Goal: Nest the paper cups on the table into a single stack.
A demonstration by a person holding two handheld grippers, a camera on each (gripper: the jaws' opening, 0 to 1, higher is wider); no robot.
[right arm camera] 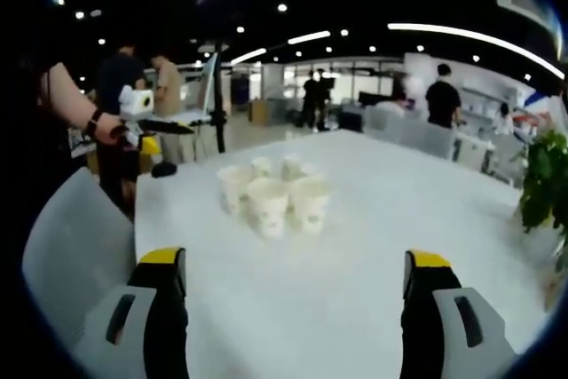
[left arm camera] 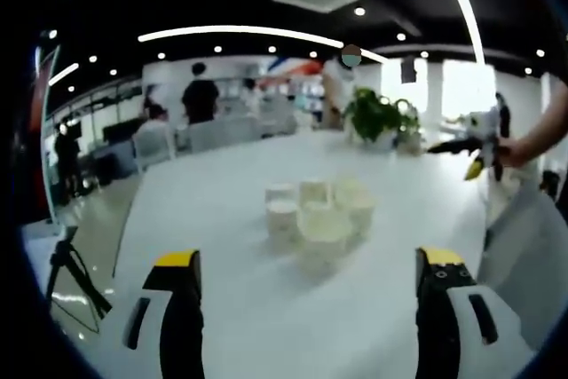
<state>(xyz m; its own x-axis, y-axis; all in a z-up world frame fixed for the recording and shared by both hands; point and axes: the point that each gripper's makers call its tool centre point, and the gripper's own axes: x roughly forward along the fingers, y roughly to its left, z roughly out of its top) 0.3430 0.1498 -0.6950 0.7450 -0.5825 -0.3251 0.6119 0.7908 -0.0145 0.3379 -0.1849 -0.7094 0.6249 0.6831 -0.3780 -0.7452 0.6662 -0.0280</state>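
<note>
The paper cups (left arm camera: 318,215) (right arm camera: 273,191) stand clustered mid-table (right arm camera: 355,290), apparently five, though blur hides the count; none nested yet. Next, one gripper must reach in and close on a single cup. Left gripper (left arm camera: 308,272) and right gripper (right arm camera: 293,272) spread wide, empty, touching nothing.
</note>
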